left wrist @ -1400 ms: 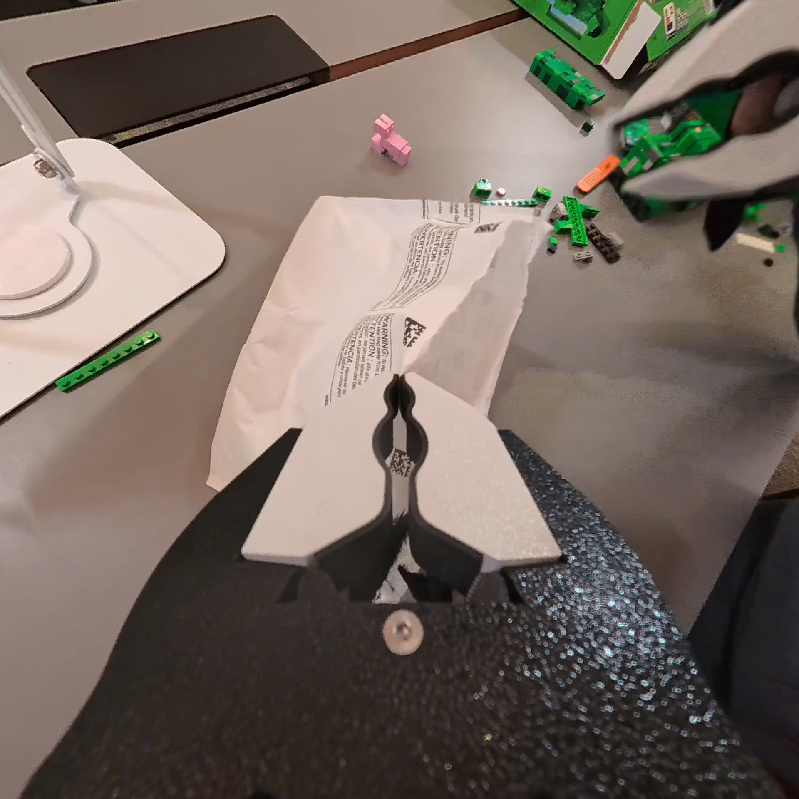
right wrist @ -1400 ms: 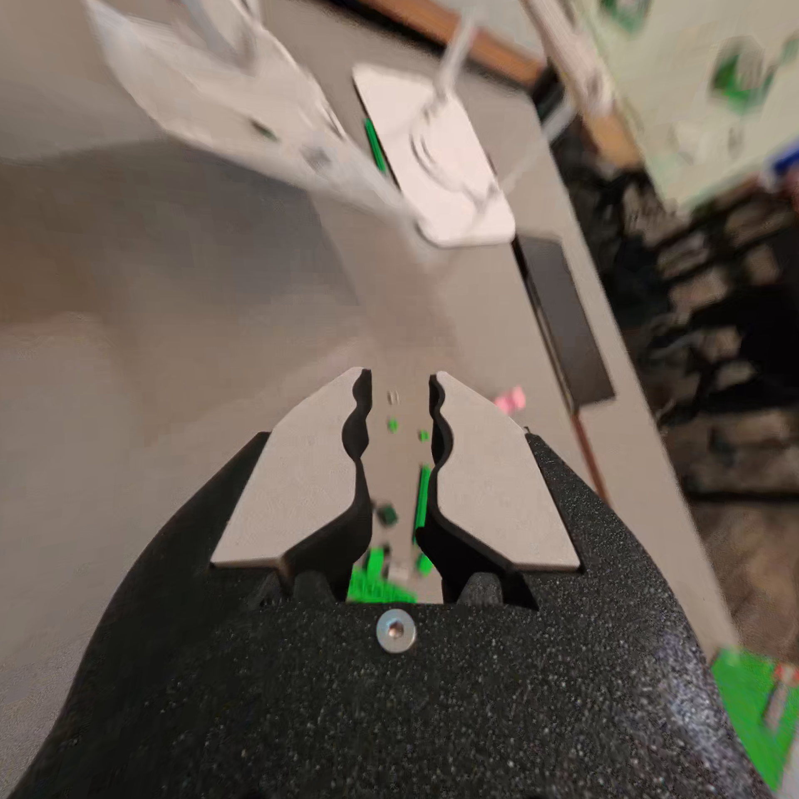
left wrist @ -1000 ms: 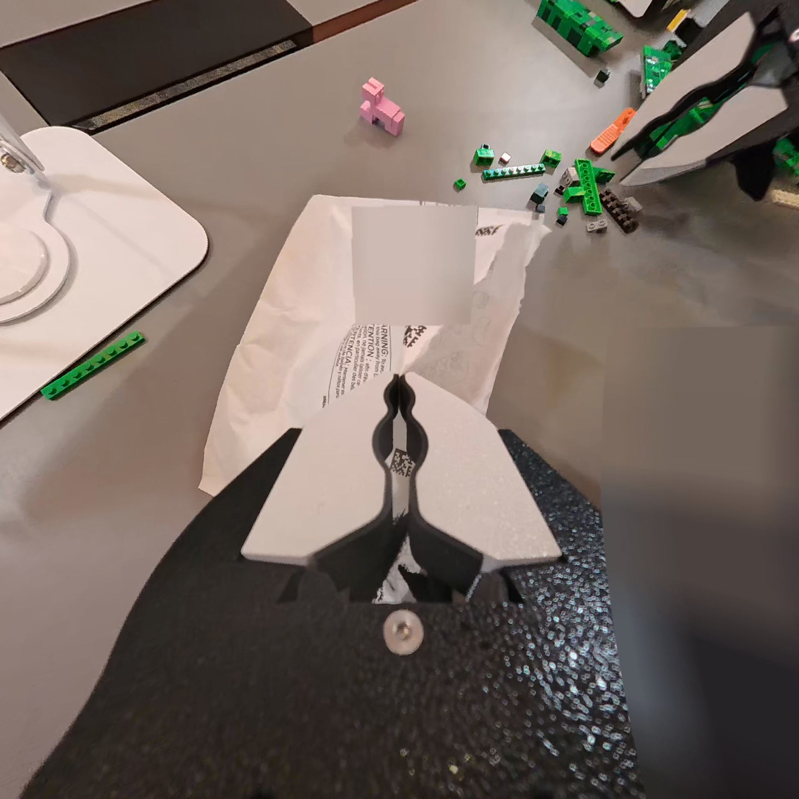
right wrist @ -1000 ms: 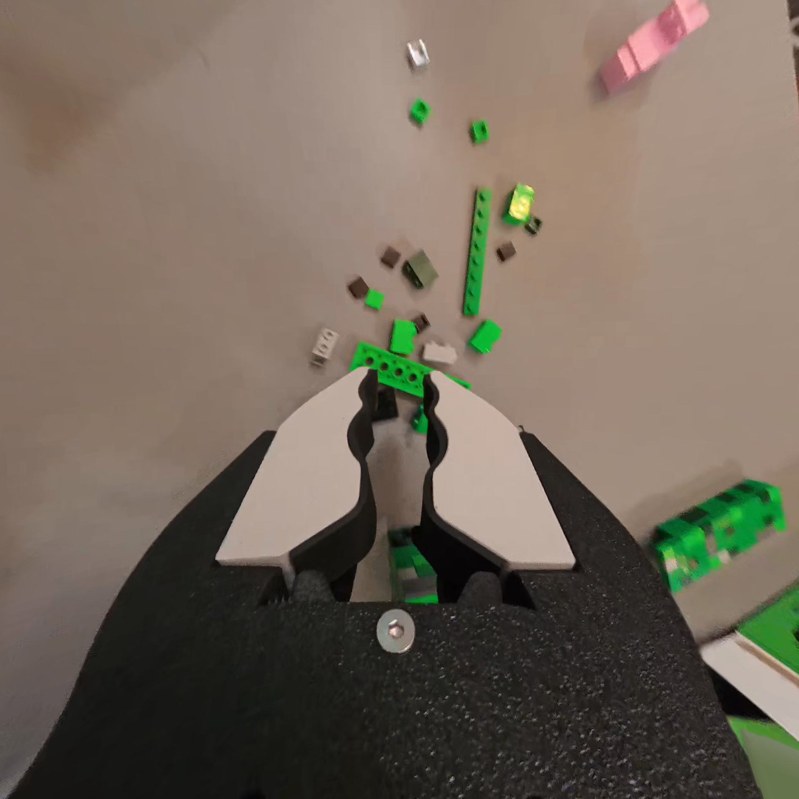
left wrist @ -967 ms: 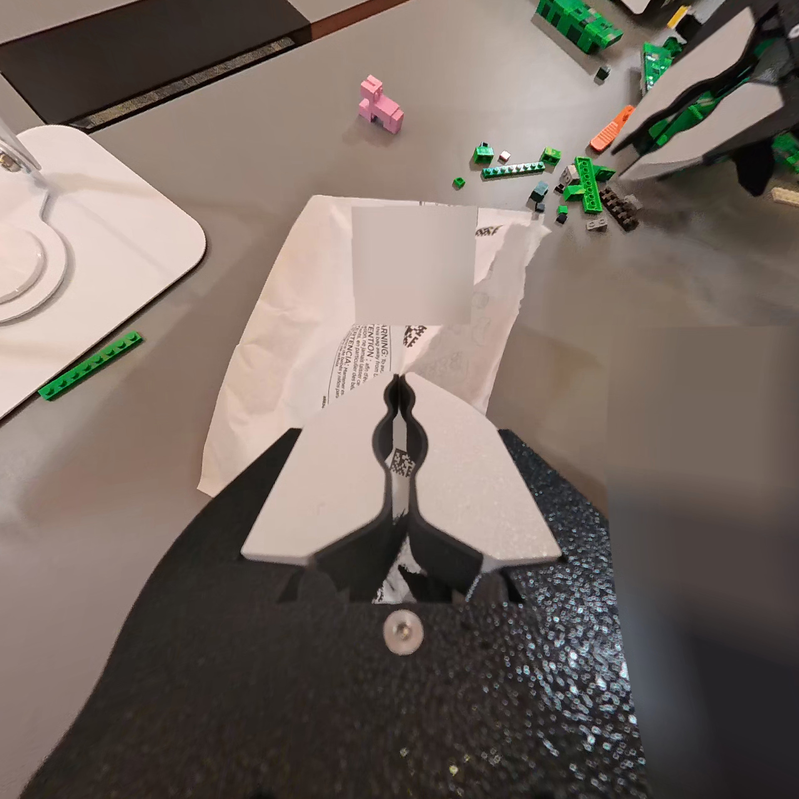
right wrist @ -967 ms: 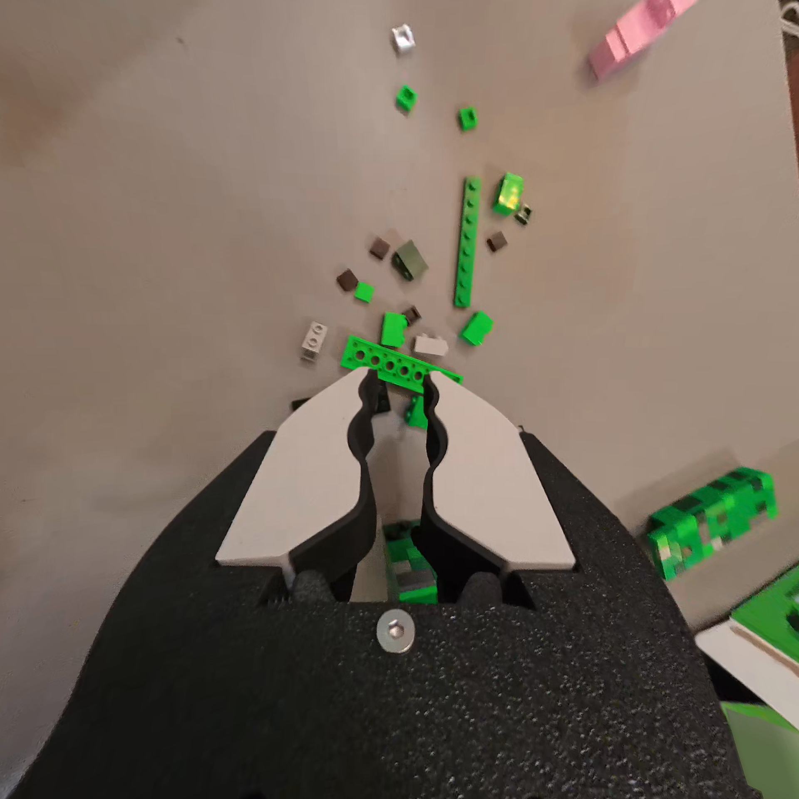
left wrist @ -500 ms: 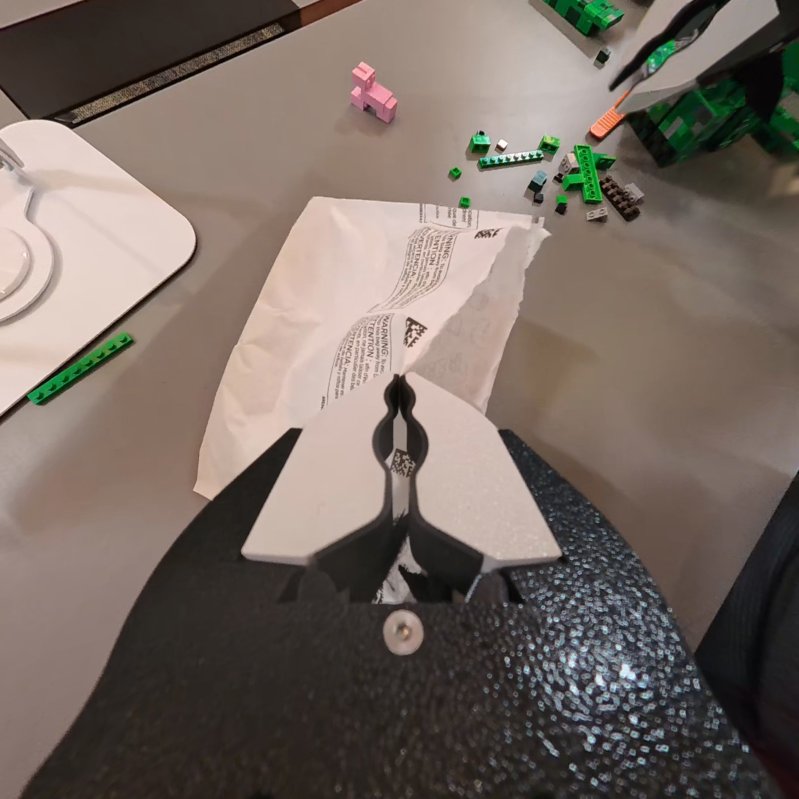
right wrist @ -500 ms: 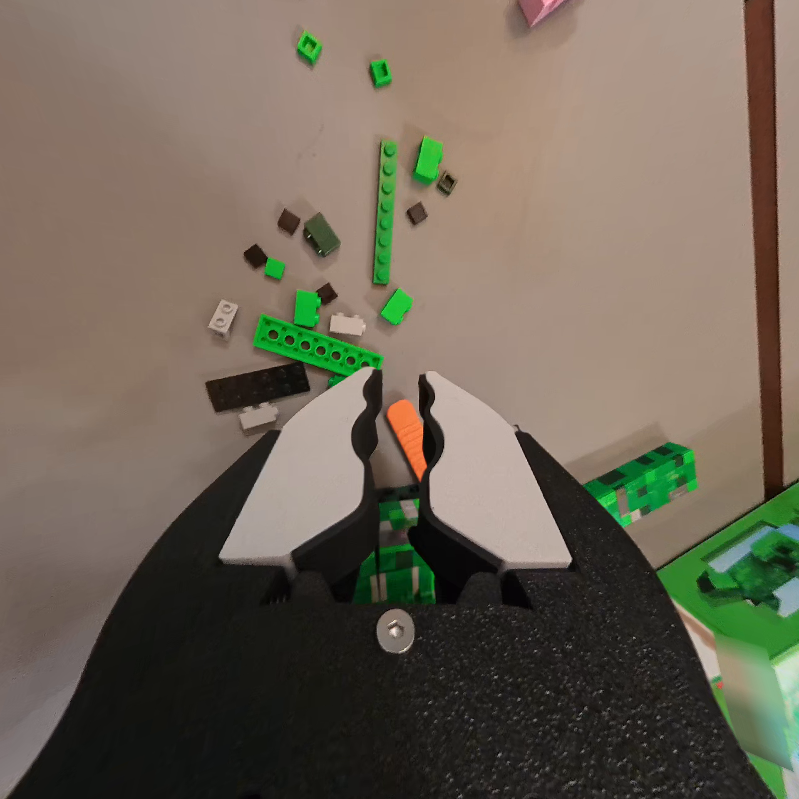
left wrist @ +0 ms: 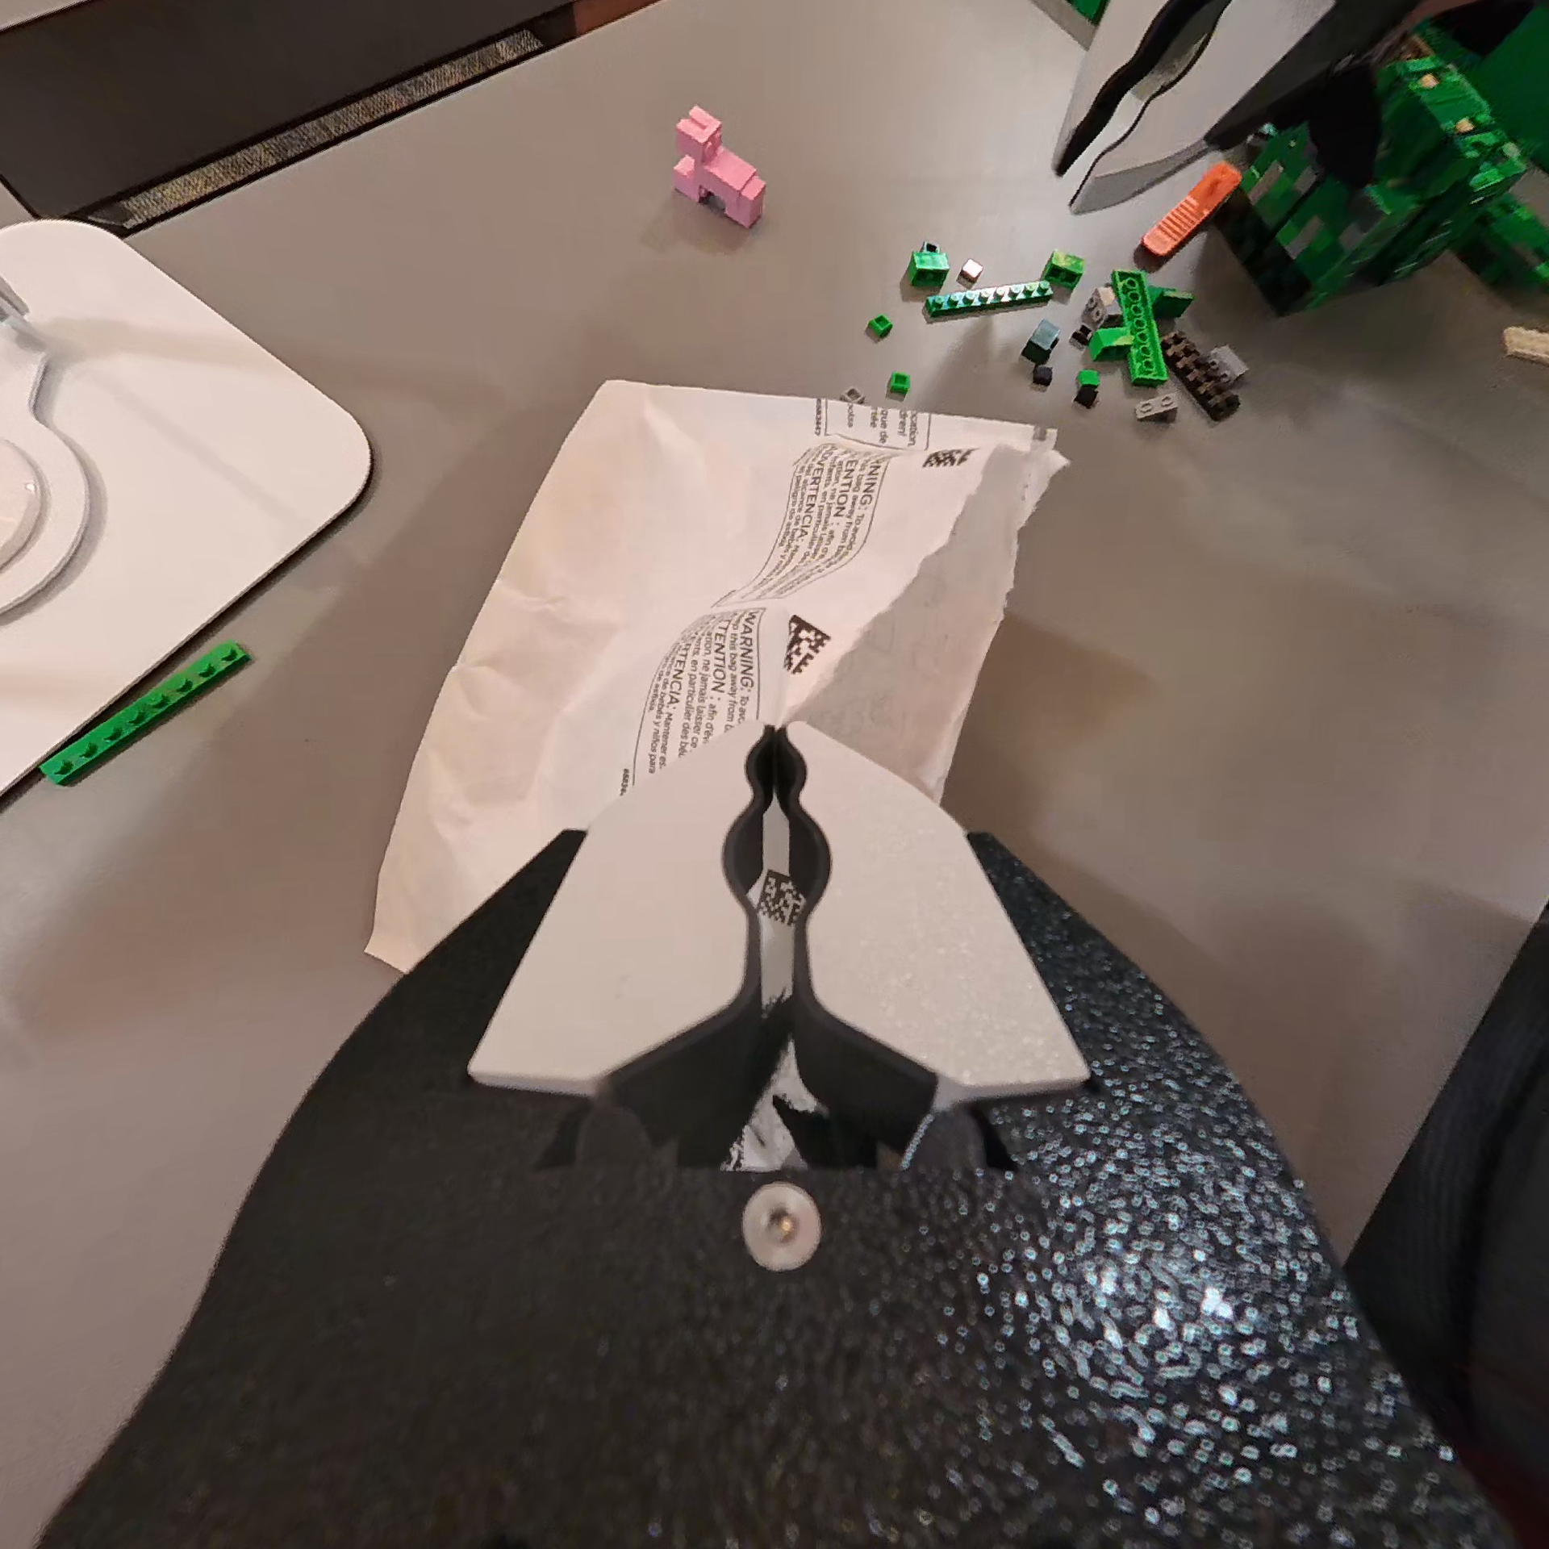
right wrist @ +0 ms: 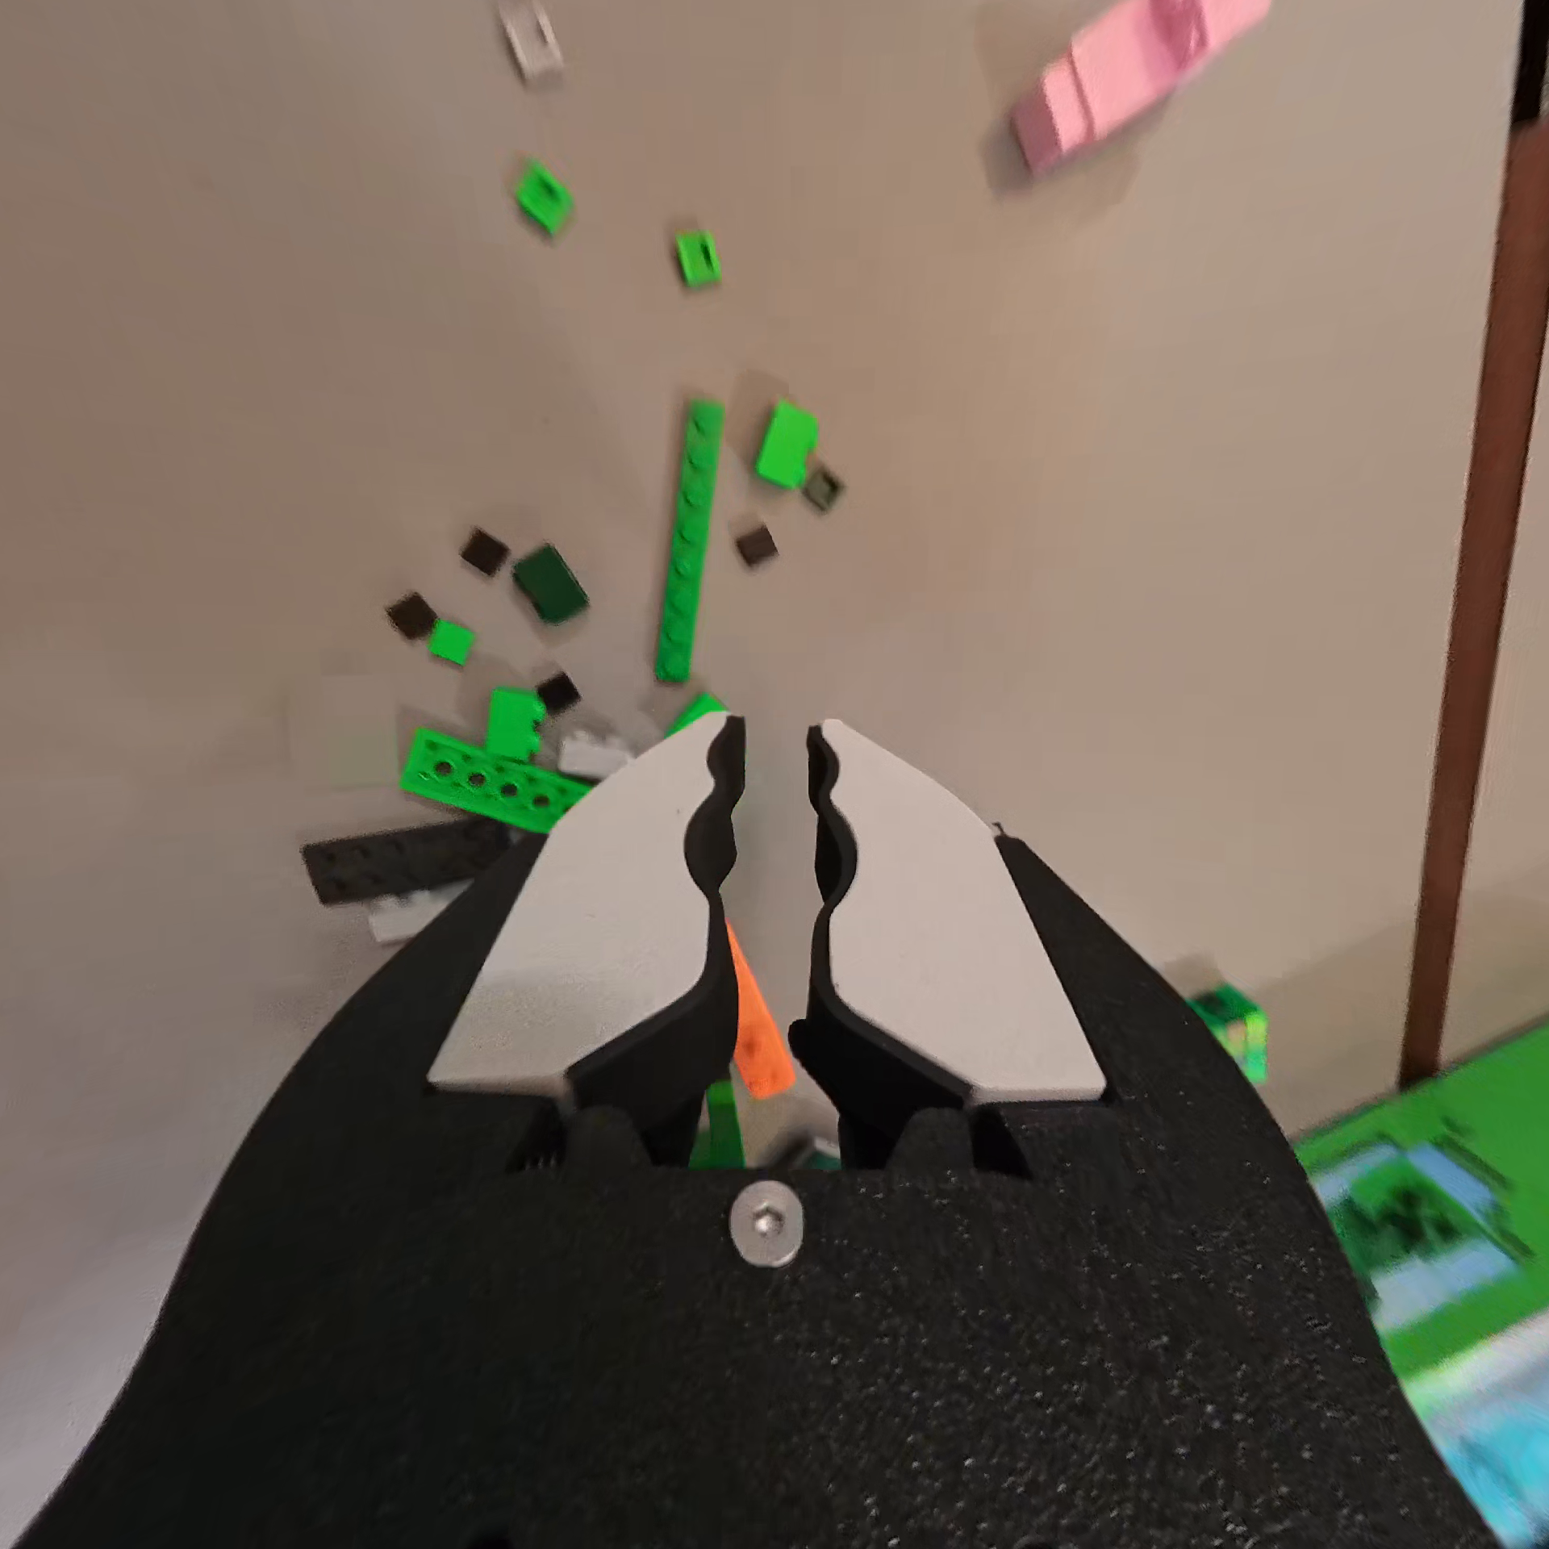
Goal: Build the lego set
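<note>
1. Your left gripper (left wrist: 775, 738) is clamped on the torn white paper bag (left wrist: 687, 603), which hangs out ahead of the jaws over the grey table (left wrist: 1215, 754). The bag looks empty, so I judge the unpacking step is over.

2. Your right gripper (right wrist: 775, 729) has its jaws slightly parted with nothing between them. It hovers over the orange tool (right wrist: 758, 1031), at the edge of the loose pieces.

3. The pieces to be built lie scattered just beyond the bag's far edge: a long green plate (right wrist: 691, 536), a green beam with holes (right wrist: 486, 779), a black plate (right wrist: 394, 859) and small green, dark and grey bits.

4. The green build (left wrist: 1375, 193) stands at the far right, next to the orange tool. A pink figure (left wrist: 717, 168) sits well apart, and another green strip (left wrist: 142, 712) lies beside the white base (left wrist: 209, 469).

5. The step in hand, as I read it, is choosing the next piece.

6. Next, set the bag aside to free your left gripper.

7. Then lower the right gripper squarely over one small piece; the pieces lie close together, so a wide approach may nudge neighbours.
</note>
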Demonstrator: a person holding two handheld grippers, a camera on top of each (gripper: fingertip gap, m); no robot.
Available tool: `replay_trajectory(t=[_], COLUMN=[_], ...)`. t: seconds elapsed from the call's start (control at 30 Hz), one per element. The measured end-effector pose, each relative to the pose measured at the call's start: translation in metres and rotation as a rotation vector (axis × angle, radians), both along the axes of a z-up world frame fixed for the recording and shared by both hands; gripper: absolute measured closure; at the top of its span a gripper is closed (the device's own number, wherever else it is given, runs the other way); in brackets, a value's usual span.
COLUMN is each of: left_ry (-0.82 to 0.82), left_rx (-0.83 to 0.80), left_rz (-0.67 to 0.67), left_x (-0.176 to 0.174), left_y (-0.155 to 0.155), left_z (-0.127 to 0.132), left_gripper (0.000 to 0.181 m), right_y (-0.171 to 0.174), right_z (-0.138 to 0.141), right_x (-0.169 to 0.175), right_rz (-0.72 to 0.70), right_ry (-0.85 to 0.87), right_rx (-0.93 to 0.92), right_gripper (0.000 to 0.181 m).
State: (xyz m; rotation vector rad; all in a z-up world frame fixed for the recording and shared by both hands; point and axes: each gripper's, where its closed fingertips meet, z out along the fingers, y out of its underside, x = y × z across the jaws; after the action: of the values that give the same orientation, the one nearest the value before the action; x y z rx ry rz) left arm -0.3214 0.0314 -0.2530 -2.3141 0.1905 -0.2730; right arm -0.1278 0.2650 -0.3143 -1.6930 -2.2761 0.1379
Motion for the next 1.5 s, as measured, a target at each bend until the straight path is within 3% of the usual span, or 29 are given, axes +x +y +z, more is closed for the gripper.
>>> replay_trajectory(t=[0.13, 0.27, 0.37, 0.5, 0.67, 1.17, 1.3, 1.5], left_ry=[0.002, 0.006, 0.006, 0.006, 0.012, 0.011, 0.010, 0.007], left_rx=[0.006, 0.007, 0.008, 0.006, -0.005, -0.021, -0.020, -0.015], left_rz=[0.005, 0.006, 0.006, 0.006, 0.001, -0.001, -0.002, 0.000], left_x=[-0.001, -0.002, -0.002, -0.002, -0.001, -0.002, -0.002, -0.003], left_y=[-0.001, -0.001, -0.001, 0.000, 0.000, 0.001, 0.000, -0.001], left_z=[0.002, 0.002, 0.002, 0.001, -0.002, -0.006, -0.006, -0.004], left_gripper=[0.181, 0.181, 0.181, 0.181, 0.181, 0.181, 0.181, 0.181], right_y=[0.005, -0.009, -0.037, -0.073, -0.093, -0.087, -0.084, -0.067], right_z=[0.003, 0.024, 0.032, 0.018, 0.000, -0.007, -0.004, 0.007], right_x=[0.025, 0.041, 0.051, 0.061, 0.067, 0.063, 0.061, 0.067], right_rz=[-0.063, -0.178, -0.276, -0.376, -0.432, -0.446, -0.517, -0.590], right_ry=[-0.071, 0.041, 0.161, 0.252, 0.295, 0.322, 0.347, 0.399], right_rx=[0.089, 0.147, 0.090, -0.024, -0.128, -0.169, -0.217, -0.145], right_gripper=[0.168, 0.169, 0.170, 0.169, 0.169, 0.170, 0.175, 0.175])
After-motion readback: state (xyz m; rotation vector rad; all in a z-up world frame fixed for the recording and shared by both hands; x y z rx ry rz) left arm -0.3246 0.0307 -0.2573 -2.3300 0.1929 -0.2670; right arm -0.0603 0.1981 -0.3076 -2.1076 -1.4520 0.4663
